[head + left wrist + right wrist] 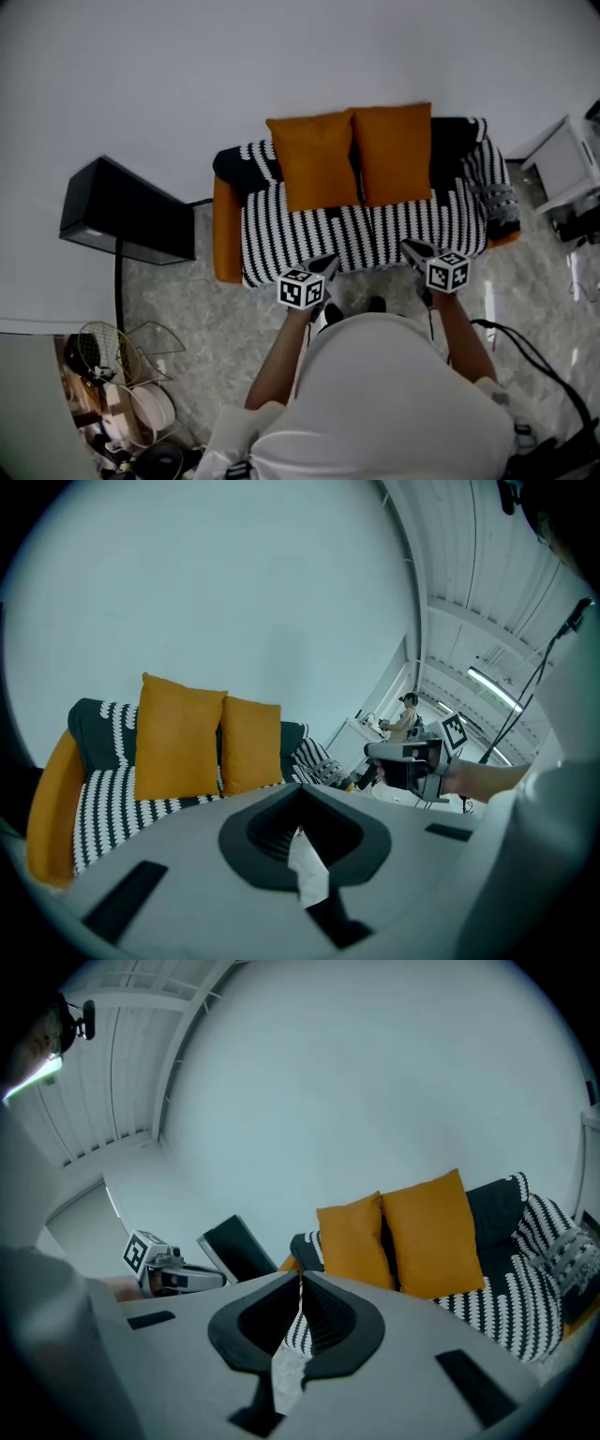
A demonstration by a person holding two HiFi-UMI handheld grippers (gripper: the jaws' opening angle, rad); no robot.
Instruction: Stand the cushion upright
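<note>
- Two orange cushions, the left cushion (314,159) and the right cushion (394,152), stand upright side by side against the back of one striped sofa (375,232).
- The left gripper (324,265) and the right gripper (416,251) hover at its front edge, jaws pressed together, holding nothing.

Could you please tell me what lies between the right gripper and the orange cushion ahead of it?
Only the sofa's black-and-white striped seat cover lies between the right gripper and that orange cushion, as the head view shows.
</note>
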